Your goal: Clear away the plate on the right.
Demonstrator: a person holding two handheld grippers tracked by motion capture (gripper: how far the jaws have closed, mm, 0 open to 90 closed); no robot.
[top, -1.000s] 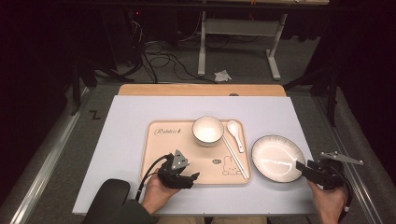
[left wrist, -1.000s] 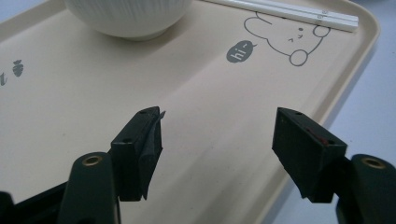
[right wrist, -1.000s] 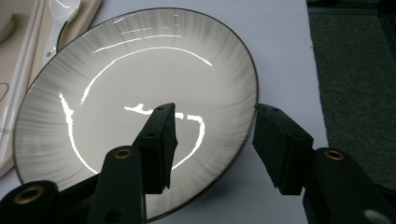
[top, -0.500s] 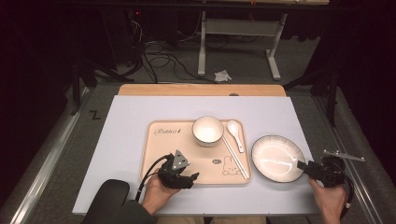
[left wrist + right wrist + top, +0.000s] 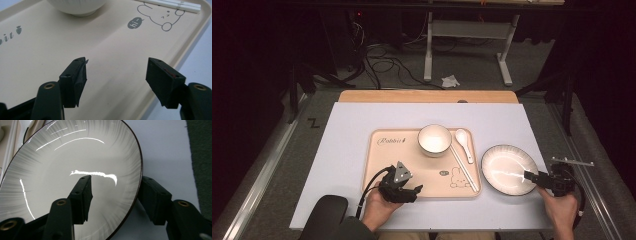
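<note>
We are keeping the right tongs (image 5: 113,192) spread wide across the near-right rim of the round white plate with the dark edge (image 5: 62,165), one jaw over its inside, one outside, nothing clamped. That plate is lying on the pale lilac surface (image 5: 347,135), just right of the beige rabbit-print tray (image 5: 387,160). Our left tongs (image 5: 116,75) are gaping empty over the tray's near part.
</note>
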